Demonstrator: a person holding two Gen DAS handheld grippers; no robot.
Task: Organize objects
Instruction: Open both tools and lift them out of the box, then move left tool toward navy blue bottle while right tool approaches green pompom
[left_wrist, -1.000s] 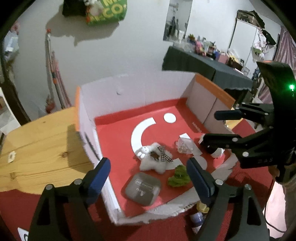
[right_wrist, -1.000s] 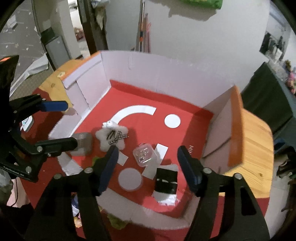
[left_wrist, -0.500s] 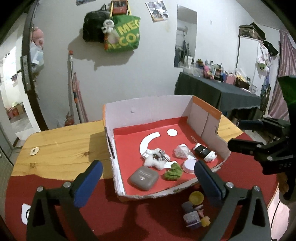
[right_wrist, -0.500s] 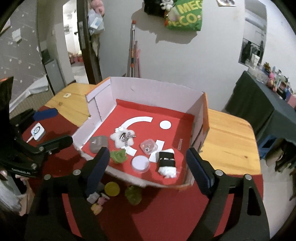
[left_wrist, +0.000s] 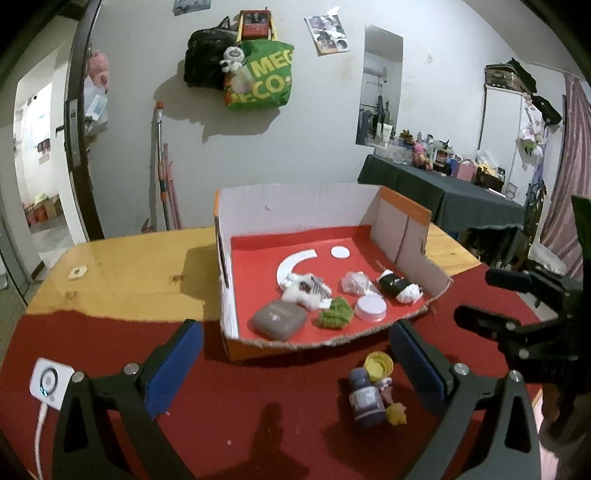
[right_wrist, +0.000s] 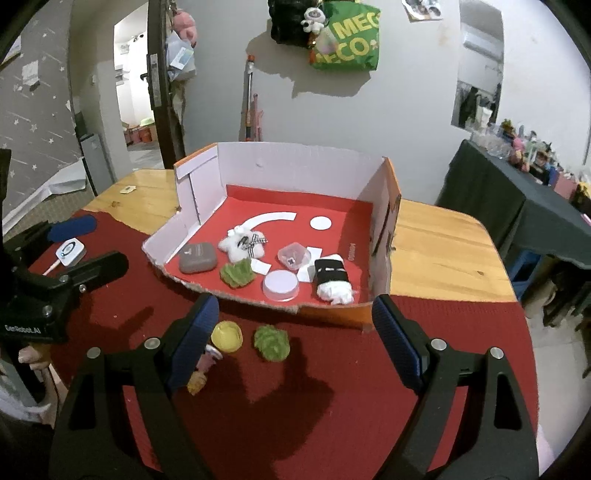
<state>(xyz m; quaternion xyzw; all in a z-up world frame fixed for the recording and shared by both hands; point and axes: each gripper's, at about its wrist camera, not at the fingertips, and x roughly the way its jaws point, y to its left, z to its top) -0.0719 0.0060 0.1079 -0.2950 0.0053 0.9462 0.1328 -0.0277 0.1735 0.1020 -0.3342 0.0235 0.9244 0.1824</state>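
An open cardboard box (left_wrist: 295, 206) with a red floor holds a grey case (left_wrist: 279, 319), a white plush star (left_wrist: 304, 291), a green tuft (left_wrist: 334, 314), a white round tin (left_wrist: 370, 308), a clear little box (left_wrist: 354, 282) and a black-and-white roll (left_wrist: 399, 286). On the red cloth in front lie a yellow cap (right_wrist: 226, 335), a second green tuft (right_wrist: 270, 341), a dark bottle (left_wrist: 365, 398) and a small figurine (left_wrist: 393, 410). My left gripper (left_wrist: 295, 362) hangs open and empty above the cloth. My right gripper (right_wrist: 295, 328) is opening, gripping nothing, above the loose tuft.
A white device on a cable (left_wrist: 50, 380) lies at the cloth's left. Bare wooden tabletop (right_wrist: 436, 251) flanks the box. A dark cluttered table (left_wrist: 461, 192) stands at the back right and a doorway (right_wrist: 133, 110) at the back left.
Both grippers have drawn back from over the box to above the cloth in front of it, and both jaws have spread wider. The loose items on the cloth have come into view.
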